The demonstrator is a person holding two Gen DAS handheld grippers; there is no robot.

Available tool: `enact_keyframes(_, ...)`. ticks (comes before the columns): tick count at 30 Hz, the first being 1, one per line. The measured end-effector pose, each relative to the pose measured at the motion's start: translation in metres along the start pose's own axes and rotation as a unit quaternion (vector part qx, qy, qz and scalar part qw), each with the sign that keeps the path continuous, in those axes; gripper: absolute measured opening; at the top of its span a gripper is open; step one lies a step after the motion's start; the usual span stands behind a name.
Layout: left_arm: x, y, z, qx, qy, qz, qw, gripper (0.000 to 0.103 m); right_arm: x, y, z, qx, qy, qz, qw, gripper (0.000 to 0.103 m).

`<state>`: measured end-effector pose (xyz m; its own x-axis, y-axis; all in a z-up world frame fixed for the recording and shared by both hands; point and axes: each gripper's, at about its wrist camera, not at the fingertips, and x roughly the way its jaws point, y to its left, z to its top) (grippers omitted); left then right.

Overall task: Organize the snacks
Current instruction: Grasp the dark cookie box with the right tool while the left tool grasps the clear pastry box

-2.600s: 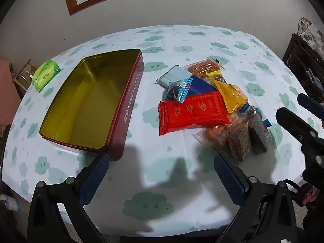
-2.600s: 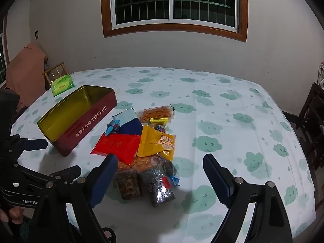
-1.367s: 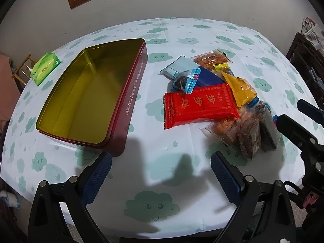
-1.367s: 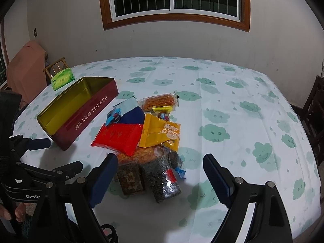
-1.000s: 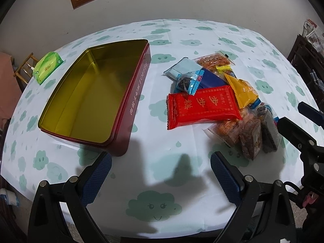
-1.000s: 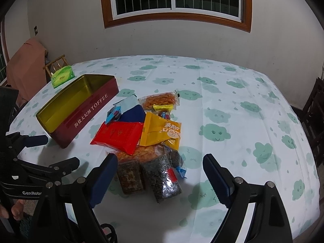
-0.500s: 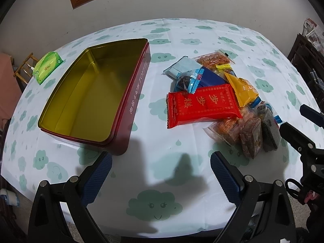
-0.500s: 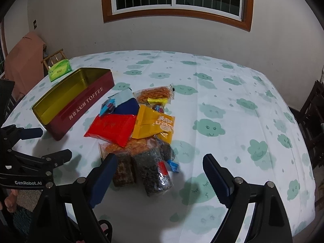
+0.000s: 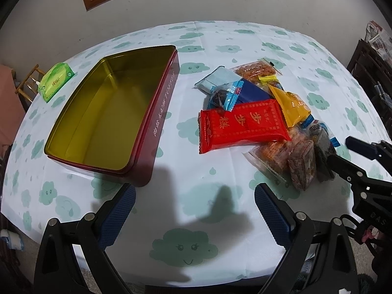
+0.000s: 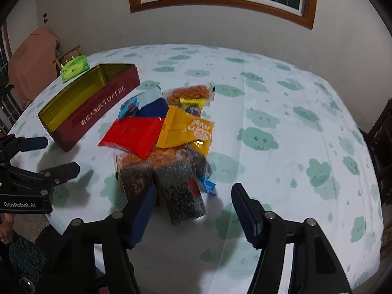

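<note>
An empty toffee tin is seen at left, the left gripper held spread over bare tablecloth near it. To the right, the snack pile awaits; the right gripper, jaws closing, has the dark seed packet between them, unpressed. That packet alone is best pinched squarely, neighbours spared.

The dark red tin reads "TOFFEE" after some Chinese characters along its side. "GenRobot.AI" is printed on the left gripper. The red packet carries large Chinese characters.
</note>
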<state>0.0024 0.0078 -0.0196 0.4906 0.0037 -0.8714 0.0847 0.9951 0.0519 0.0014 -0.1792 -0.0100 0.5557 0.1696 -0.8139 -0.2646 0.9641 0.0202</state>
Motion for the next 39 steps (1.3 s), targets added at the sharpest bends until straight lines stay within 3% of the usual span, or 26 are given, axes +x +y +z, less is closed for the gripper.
enact_keyframes(3, -0.001, -0.004, 0.0, 0.003, 0.0, -0.002, 1.0, 0.096, 0.006, -0.002, 0.0, 0.001, 0.012, 0.016, 1.0, 0.051)
enact_keyframes(23, 0.003, -0.017, 0.002, 0.025, 0.009, -0.016, 0.9995, 0.091, 0.018, 0.004, 0.007, -0.029, 0.031, 0.051, 0.998, 0.051)
enact_keyframes(30, 0.004, -0.025, 0.001, 0.035, 0.013, -0.018, 0.9991, 0.09, 0.02, 0.003, 0.005, -0.031, 0.036, 0.058, 0.997, 0.042)
enact_keyframes(39, 0.005, -0.034, 0.0, 0.036, 0.023, -0.023, 0.9988, 0.088, 0.027, -0.002, 0.001, -0.017, 0.037, 0.07, 0.997, 0.041)
